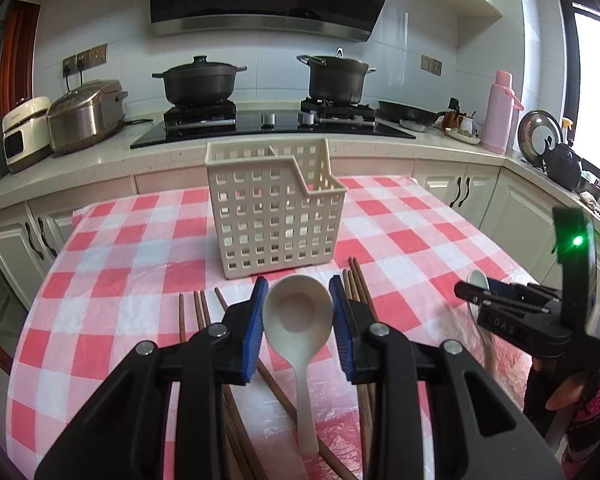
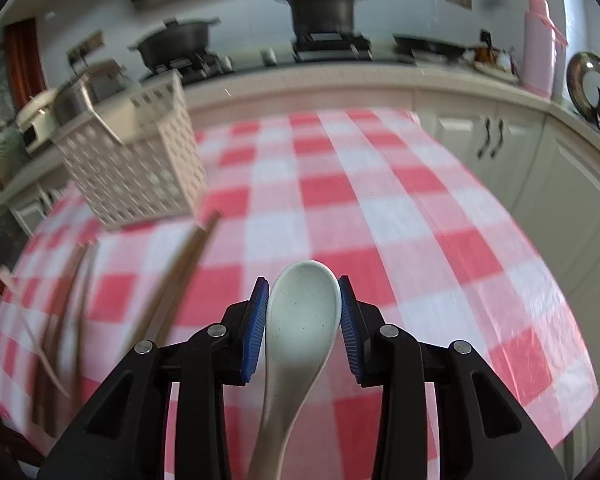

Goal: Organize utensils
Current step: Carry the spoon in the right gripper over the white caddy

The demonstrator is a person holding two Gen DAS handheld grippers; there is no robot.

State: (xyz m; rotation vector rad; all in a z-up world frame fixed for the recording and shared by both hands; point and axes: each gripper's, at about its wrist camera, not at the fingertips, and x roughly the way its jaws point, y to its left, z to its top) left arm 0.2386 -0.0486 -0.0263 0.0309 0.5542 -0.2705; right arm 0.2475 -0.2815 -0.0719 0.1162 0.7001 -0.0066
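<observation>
In the left wrist view my left gripper [image 1: 298, 310] has its blue pads closed against the bowl of a beige rice spoon [image 1: 300, 320], whose handle points toward me over several brown chopsticks [image 1: 358, 296]. A cream perforated utensil basket [image 1: 274, 210] stands just beyond. My right gripper [image 1: 470, 294] shows at the right, holding a pale spoon [image 1: 478, 280]. In the right wrist view my right gripper [image 2: 303, 308] is shut on the bowl of a speckled pale-green ceramic spoon [image 2: 302, 316], above the cloth. The basket [image 2: 136, 168] and chopsticks [image 2: 180, 268] lie to its left, blurred.
The table carries a red-and-white checked cloth [image 1: 400, 240] under clear plastic. Behind it runs a counter with a hob, two black pots [image 1: 198, 80], a rice cooker [image 1: 86, 114] and a pink flask [image 1: 500, 110]. Cabinets [image 2: 540, 160] stand beyond the table's right edge.
</observation>
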